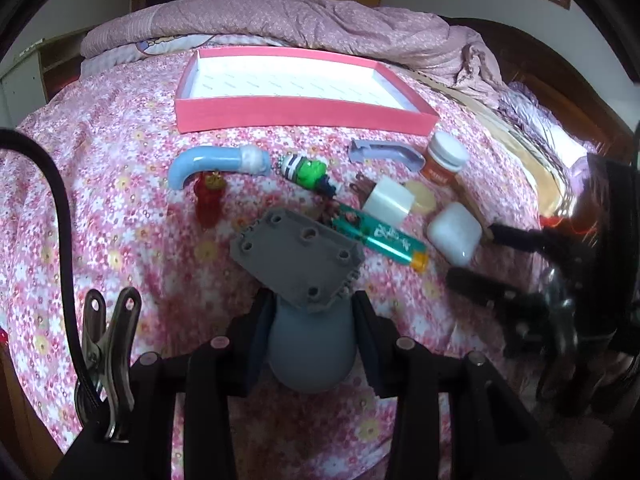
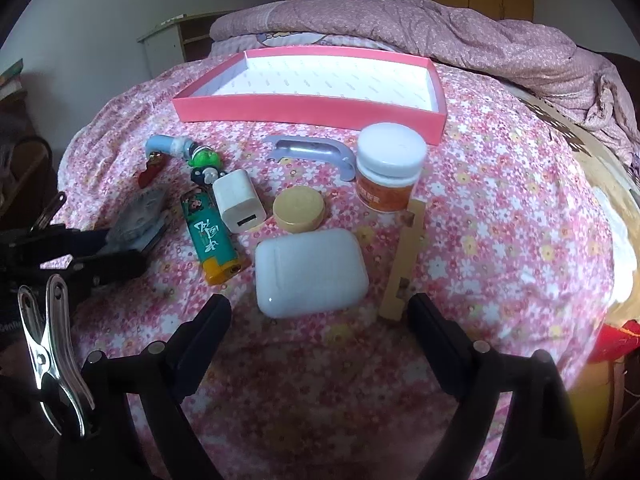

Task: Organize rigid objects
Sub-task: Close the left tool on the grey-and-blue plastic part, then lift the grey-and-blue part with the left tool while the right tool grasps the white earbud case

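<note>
My left gripper (image 1: 312, 312) is shut on a grey printed part (image 1: 300, 256) with a round blue-grey base, its flat holed plate tilted up over the bedspread. My right gripper (image 2: 320, 308) stands open, its fingers either side of and just short of a white earbud case (image 2: 312, 272), not touching it. An empty pink tray (image 2: 312, 110) lies at the back. Between lie a green lighter (image 2: 210, 240), a white charger cube (image 2: 240, 200), a round yellow tin (image 2: 299, 208) and a white-lidded orange jar (image 2: 390, 168).
A blue pipe elbow (image 1: 212, 162), a red figure (image 1: 210, 200), a green keychain toy (image 1: 308, 170), a lavender handle (image 1: 388, 152) and a wooden strip (image 2: 406, 256) also lie on the floral bedspread (image 2: 500, 220). A rumpled quilt (image 2: 440, 20) is heaped behind the tray.
</note>
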`<state>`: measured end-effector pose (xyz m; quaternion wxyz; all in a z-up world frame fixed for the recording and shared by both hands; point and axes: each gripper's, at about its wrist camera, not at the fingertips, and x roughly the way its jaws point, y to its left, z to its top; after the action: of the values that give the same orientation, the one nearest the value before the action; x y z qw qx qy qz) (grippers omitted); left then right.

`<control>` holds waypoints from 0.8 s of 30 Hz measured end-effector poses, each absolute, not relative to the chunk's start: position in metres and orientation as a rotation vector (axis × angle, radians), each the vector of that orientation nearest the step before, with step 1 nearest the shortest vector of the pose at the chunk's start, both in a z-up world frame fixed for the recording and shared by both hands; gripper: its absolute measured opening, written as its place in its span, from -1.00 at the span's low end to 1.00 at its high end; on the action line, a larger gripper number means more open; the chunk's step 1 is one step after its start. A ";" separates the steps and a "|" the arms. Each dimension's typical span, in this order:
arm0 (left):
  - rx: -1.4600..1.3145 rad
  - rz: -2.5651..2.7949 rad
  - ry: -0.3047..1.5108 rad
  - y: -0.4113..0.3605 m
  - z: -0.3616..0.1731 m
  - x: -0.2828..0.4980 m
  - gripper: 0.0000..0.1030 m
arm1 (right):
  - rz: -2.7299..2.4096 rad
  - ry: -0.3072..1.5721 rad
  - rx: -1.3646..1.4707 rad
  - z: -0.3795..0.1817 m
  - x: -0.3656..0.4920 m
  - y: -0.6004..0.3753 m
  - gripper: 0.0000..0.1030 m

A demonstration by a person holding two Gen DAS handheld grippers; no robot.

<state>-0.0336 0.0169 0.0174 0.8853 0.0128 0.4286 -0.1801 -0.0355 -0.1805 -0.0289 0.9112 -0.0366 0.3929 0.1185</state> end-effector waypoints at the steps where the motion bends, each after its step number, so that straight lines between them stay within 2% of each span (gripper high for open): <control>1: 0.031 -0.373 0.891 0.017 0.017 -0.034 -0.18 | 0.242 0.809 -0.077 -0.029 -0.036 -0.181 0.79; 6: 0.079 -0.355 0.866 0.007 0.012 -0.038 -0.15 | 0.247 0.808 -0.068 -0.028 -0.033 -0.180 0.75; 12: 0.123 -0.325 0.845 -0.004 0.009 -0.037 0.02 | 0.259 0.803 -0.072 -0.029 -0.025 -0.174 0.68; 15: 0.139 -0.317 0.838 -0.006 0.008 -0.036 0.02 | 0.252 0.791 -0.084 -0.031 -0.024 -0.173 0.66; 17: 0.152 -0.310 0.836 -0.009 0.009 -0.035 -0.03 | 0.236 0.775 -0.108 -0.032 -0.023 -0.173 0.56; 18: 0.154 -0.309 0.835 -0.010 0.010 -0.035 -0.18 | 0.223 0.771 -0.118 -0.032 -0.023 -0.172 0.44; 19: 0.152 -0.312 0.833 -0.011 0.011 -0.035 -0.23 | 0.217 0.769 -0.115 -0.031 -0.023 -0.173 0.43; 21: 0.126 -0.349 0.847 -0.010 0.013 -0.037 -0.23 | 0.219 0.771 -0.097 -0.030 -0.023 -0.177 0.39; 22: 0.113 -0.365 0.850 -0.010 0.014 -0.038 -0.23 | 0.213 0.771 -0.094 -0.030 -0.024 -0.178 0.27; 23: 0.099 -0.383 0.852 -0.009 0.016 -0.039 -0.23 | 0.197 0.765 -0.098 -0.028 -0.025 -0.180 -0.19; 24: 0.083 -0.401 0.852 -0.008 0.017 -0.040 -0.23 | 0.197 0.769 -0.087 -0.026 -0.025 -0.183 -0.39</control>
<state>-0.0400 -0.0084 0.0173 0.8903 0.0400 0.4103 -0.1932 -0.0253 -0.1832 -0.0262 0.9214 -0.0424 0.3742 0.0959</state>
